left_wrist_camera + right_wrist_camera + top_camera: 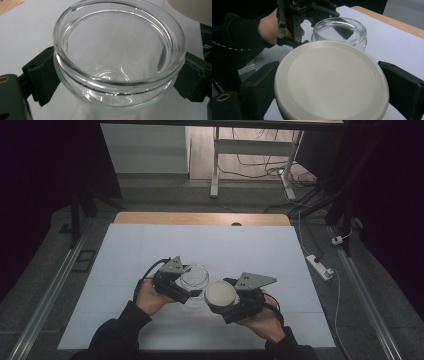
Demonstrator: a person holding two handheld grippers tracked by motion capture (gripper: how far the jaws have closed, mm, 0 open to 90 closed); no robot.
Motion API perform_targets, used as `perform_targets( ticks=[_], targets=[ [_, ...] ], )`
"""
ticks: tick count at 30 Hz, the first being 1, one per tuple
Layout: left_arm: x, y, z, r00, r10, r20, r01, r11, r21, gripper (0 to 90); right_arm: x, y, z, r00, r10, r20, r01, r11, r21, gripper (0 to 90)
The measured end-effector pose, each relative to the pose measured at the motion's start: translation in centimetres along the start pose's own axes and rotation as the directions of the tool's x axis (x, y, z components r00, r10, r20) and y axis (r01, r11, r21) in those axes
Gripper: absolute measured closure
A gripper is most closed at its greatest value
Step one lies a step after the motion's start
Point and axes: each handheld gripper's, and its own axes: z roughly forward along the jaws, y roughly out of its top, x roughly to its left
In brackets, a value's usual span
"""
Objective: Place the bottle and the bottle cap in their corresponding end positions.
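The left claw (186, 281) grips the glass jar (195, 276) between its jaws on the worktop (150, 245); the jar stands open. The right claw (220, 301) clamps the cream lid (220, 293), just beside the jar.

wooden table (150, 217) – white sheet (150, 250) over it – glass jar (196, 276) on sheet

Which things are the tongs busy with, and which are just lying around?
In the job:
- glass jar, gripped by left tongs
- white lid, gripped by right tongs

Just lying about:
- power strip on the floor
- cables under the far desk
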Motion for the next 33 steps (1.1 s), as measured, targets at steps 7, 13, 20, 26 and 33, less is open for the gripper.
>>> perform_targets(
  ticks=[7, 13, 20, 26, 33],
  targets=[
    [0.8, 0.6, 0.4, 0.9999, 0.013, -0.010, -0.013, 0.9999, -0.007, 7.4, 0.2, -0.7, 0.2, 1.0000, 0.008, -0.005, -0.008, 1.000, 0.010, 7.4],
    [1.5, 1.2, 0.9, 0.9997, 0.020, -0.014, -0.020, 0.9997, -0.016, 7.4, 0.7, -1.6, 0.2, 1.0000, -0.002, -0.001, 0.002, 1.000, 0.016, 7.4],
    [2.5, 1.8, 1.5, 0.9996, 0.015, -0.025, -0.016, 0.9994, -0.032, 7.4, 1.0, -2.6, 0.2, 1.0000, 0.009, 0.000, -0.009, 1.000, 0.019, 7.4],
    [3.3, 2.2, 2.2, 0.9996, 0.010, -0.028, -0.011, 0.9990, -0.044, 7.4, 1.3, -3.1, 0.6, 1.0000, 0.005, -0.004, -0.005, 0.999, 0.032, 7.4],
    [3.7, 2.5, 3.2, 0.9995, 0.017, -0.025, -0.018, 0.9990, -0.040, 7.4, 1.4, -3.7, 1.3, 1.0000, -0.002, -0.002, 0.002, 0.999, 0.036, 7.4]
  ],
)
